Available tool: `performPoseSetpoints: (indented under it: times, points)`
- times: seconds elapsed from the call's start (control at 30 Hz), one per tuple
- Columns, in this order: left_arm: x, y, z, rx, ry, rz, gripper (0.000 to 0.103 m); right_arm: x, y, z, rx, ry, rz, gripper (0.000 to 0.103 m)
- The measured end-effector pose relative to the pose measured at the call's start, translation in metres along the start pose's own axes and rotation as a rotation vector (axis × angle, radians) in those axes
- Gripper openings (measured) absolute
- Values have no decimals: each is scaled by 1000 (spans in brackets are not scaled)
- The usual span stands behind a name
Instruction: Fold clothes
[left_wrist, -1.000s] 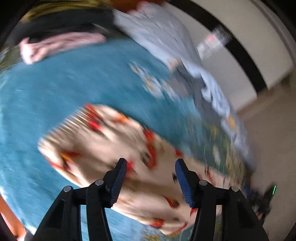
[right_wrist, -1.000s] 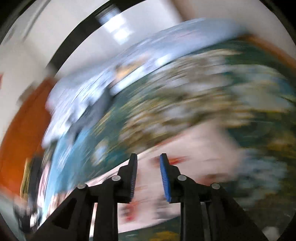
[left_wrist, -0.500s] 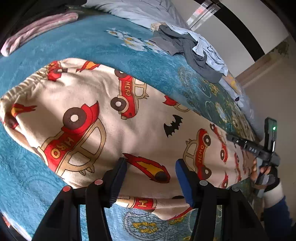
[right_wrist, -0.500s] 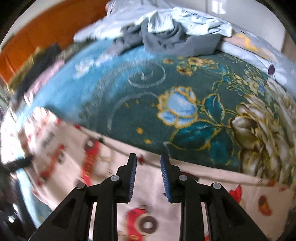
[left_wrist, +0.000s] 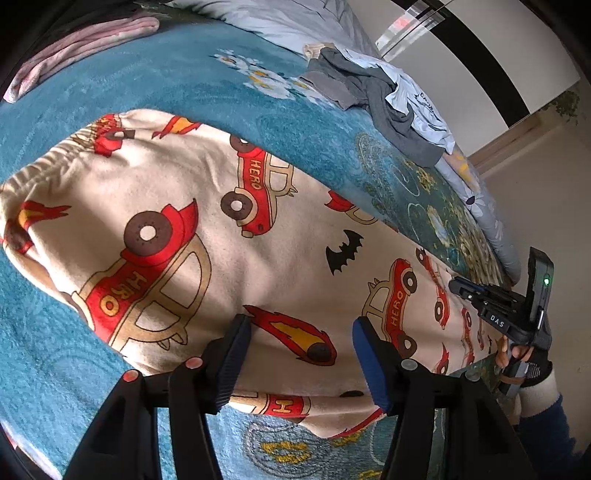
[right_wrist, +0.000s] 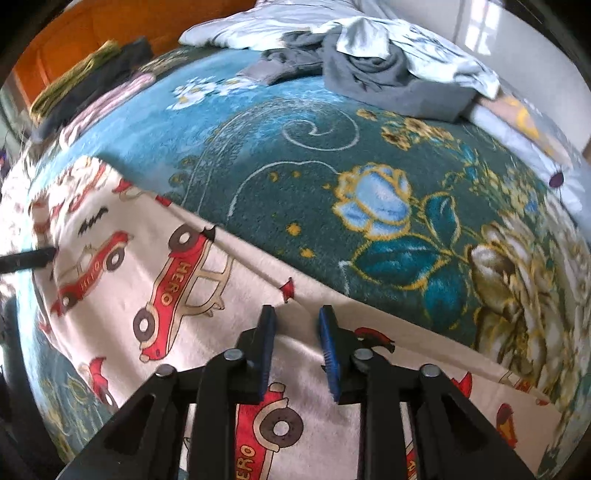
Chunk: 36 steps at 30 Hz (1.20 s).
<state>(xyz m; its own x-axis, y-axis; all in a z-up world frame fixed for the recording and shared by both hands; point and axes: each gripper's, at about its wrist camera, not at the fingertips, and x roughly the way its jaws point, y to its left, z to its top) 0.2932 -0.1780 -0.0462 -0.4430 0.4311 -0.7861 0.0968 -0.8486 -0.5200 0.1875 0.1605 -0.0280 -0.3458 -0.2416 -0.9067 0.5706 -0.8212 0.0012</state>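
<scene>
A: Lying flat on the teal floral blanket (left_wrist: 280, 122) are the cream pajama pants (left_wrist: 207, 229), printed with red "HERO" cars, flames and a black bat. Everything else I'll place from them.

B: What sits closest to the cameras?

A: The left gripper (left_wrist: 299, 354), above the pants near their lower edge, over a flame print. Its jaws are spread wide with nothing between them. The gathered waistband lies off to the left in that view.

B: And the other one?

A: The right gripper (right_wrist: 295, 350) hovers over the leg end of the same pants (right_wrist: 177, 295), close to their far edge. Its blue pads (right_wrist: 328, 354) stand apart with a moderate gap, gripping nothing. From the left wrist view the same tool (left_wrist: 506, 314) shows at the pants' leg end, held in a hand (left_wrist: 517, 354).

B: Beyond the pants?

A: Bare blanket first, with its blue rose pattern (right_wrist: 376, 203). Farther on, well apart from the pants, lies a crumpled heap of grey and pale-blue clothes (right_wrist: 369, 66). Past the waistband end is a stack of folded garments (right_wrist: 88, 85), pink, dark and olive.
</scene>
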Motion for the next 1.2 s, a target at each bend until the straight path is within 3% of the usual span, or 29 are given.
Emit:
performPoseSetpoints:
  times: [0.03, 0.2, 0.33, 0.57, 0.77, 0.93, 1.07, 1.13, 1.2]
  points:
    - [0, -1, 0, -1, 3, 3, 62, -1, 4, 0, -20, -3, -9, 7]
    - [-3, -2, 2, -11, 20, 7, 63, -6, 12, 0, -69, -39, -57, 3]
    - [-8, 1, 6, -40, 14, -6, 65, -16, 1, 11, -30, -98, -61, 3]
    - [-15, -1, 6, -20, -25, 53, 65, 13, -4, 17, 9, -45, -78, 3]
    - [-11, 5, 7, -40, -12, 48, 65, -9, -27, 15, 127, -103, -91, 8]
    - [-13, 9, 7, -52, -21, 36, 65, -51, -85, -21, 402, -204, -132, 13]
    - [-16, 7, 6, -45, -52, 63, 65, -96, -149, -106, 819, -309, -130, 15]
    - [-18, 3, 6, -29, -77, 85, 65, -116, -169, -158, 1039, -370, -122, 38]
    - [-17, 3, 6, -29, -86, 87, 65, -130, -179, -204, 1196, -429, -104, 41]
